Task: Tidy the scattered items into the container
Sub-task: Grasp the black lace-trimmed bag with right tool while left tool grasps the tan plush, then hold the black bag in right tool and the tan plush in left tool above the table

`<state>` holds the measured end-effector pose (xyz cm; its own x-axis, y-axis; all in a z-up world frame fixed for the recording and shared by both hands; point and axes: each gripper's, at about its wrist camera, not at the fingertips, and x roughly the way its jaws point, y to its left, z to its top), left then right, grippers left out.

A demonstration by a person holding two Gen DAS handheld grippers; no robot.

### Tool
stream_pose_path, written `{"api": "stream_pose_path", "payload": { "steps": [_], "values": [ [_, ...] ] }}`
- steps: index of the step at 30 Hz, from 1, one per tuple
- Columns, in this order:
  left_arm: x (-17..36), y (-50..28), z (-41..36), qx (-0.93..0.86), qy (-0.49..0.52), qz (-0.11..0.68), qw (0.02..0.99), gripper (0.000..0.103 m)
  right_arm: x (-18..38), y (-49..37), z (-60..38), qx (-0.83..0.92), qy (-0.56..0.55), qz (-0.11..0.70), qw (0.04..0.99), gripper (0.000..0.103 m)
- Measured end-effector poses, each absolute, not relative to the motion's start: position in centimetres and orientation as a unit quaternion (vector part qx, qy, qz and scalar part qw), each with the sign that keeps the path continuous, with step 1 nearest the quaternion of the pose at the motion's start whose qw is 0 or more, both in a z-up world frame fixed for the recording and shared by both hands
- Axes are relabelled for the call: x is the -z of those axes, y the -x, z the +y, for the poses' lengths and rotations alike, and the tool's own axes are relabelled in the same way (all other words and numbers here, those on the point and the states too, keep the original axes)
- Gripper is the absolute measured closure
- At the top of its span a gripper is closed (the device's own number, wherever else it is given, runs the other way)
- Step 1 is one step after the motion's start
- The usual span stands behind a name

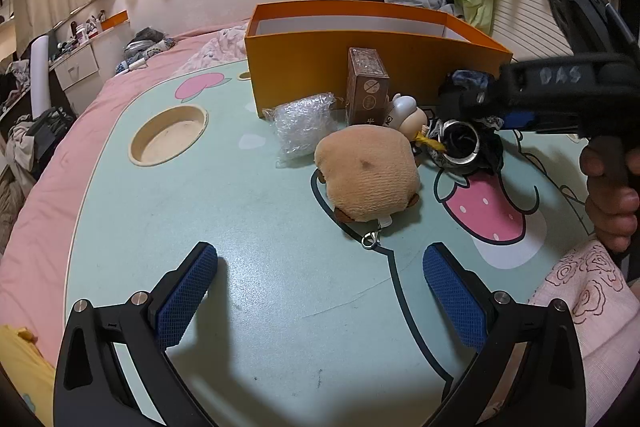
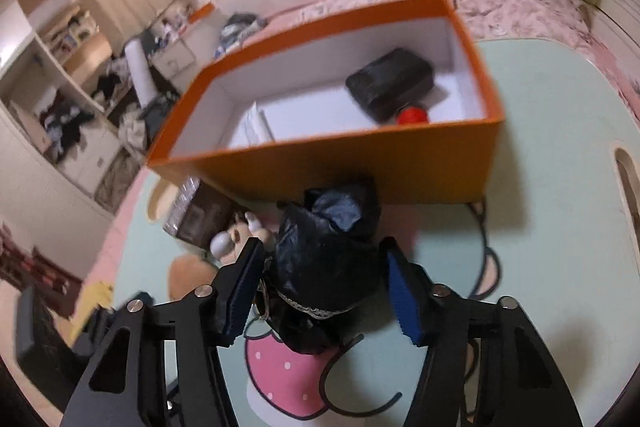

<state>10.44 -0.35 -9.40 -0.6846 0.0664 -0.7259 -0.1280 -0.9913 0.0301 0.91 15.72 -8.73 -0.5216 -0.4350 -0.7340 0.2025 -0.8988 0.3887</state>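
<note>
Right wrist view is motion-blurred; small details inside the orange box (image 2: 320, 171) are hard to read. Inside it, a black pouch-like item (image 2: 390, 83) is seen toward the far right end, a red round thing (image 2: 412, 117) just beside it and partly cut off by the near wall, and a white flat item (image 2: 256, 127) at the left — identity cannot be told. From the left wrist view only the white inner wall of the box (image 1: 360, 67) shows; contents are hidden.

The right tool (image 2: 320, 291) is seen with its blue pads either side of a black doll-like bundle (image 2: 328, 267) on the table (image 2: 540, 147), just in front of the box; a gap shows at the right pad, so whether it is clamped cannot be told. In the left view that tool (image 1: 492, 107) covers most of the bundle (image 1: 460, 147); a metal ring is visible, the rest is obscured.

The left tool (image 1: 320, 291) is held wide apart over the bare table (image 1: 240, 207), nothing between the pads.

Scattered items lie near the box front: a tan plush (image 1: 368, 175) with a clasp, a bubble-wrap wad (image 1: 304, 123), an upright brown carton (image 1: 366, 87) touching the box, a small white-capped figurine (image 1: 404, 115) partly hidden behind the plush.
</note>
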Motion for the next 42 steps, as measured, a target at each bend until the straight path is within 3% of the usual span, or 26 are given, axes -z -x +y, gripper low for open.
{"api": "stream_pose_path", "payload": {
  "steps": [3,13,17,24,26,33,37,42],
  "values": [
    [9.4,-10.5,-0.4,-0.917,0.394,0.039,0.054,0.001,8.1,-1.7,15.9,0.871,-0.436,-0.129,0.188,0.068],
    [6.8,-9.6,-0.2,-0.926,0.371,0.027,0.066,0.001,5.8,-7.2,18.1,0.918,-0.357,-0.065,0.158,0.068],
    [6.2,-7.6,0.1,-0.924,0.375,0.020,0.072,0.023,7.1,-7.3,17.9,0.911,-0.375,-0.061,0.162,0.068],
    [7.3,-5.1,1.7,-0.906,0.410,0.026,0.104,0.026,7.5,-7.4,18.3,0.908,-0.379,-0.068,0.165,0.068],
    [7.7,-5.0,2.1,-0.906,0.412,0.039,0.094,0.050,7.5,-7.5,18.2,0.907,-0.380,-0.069,0.166,0.068],
    [6.8,-7.1,1.3,-0.917,0.387,0.012,0.097,0.051,7.6,-8.1,17.1,0.910,-0.379,-0.037,0.166,0.068],
    [5.8,-10.0,0.2,-0.932,0.347,-0.043,0.096,0.051,7.6,-8.4,15.7,0.908,-0.379,-0.003,0.180,0.068],
    [6.8,-10.4,1.1,-0.931,0.356,-0.005,0.083,0.051,8.2,-8.5,14.4,0.901,-0.387,0.025,0.194,0.068]
  ]
}}
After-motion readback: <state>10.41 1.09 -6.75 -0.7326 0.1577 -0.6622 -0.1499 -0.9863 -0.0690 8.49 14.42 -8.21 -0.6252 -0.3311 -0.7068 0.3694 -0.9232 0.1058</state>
